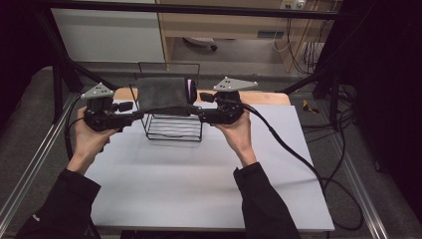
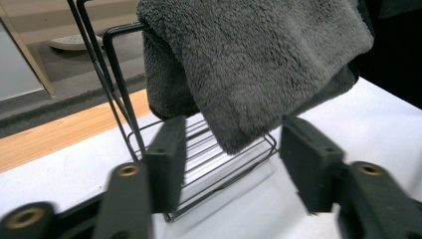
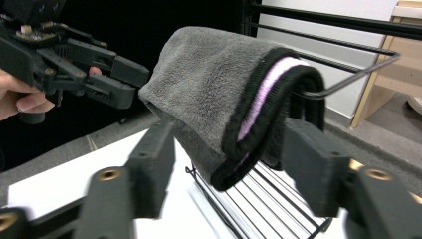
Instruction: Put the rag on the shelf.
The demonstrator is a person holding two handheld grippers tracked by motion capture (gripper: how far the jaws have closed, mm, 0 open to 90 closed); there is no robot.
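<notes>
**Towel draped on rack, both claws let go**

Grey towel [image 1: 161, 94] hangs folded over the top bar of the black wire rack [image 1: 174, 128], which stands on the white table [image 1: 199, 184] near its far edge. Pink-and-black hem faces my right side.

My left claw [image 1: 133, 116] is released: jaws apart, lower corner of the towel between them but the pads not pressing it. My right claw [image 1: 198, 112] likewise released, jaws spread either side of the folded hem, no grip.

Judgement: hanging looks done; the towel sits on the bar by its own weight. Left to do: draw both claws back without snagging the cloth, perhaps check the drape is even.
</notes>
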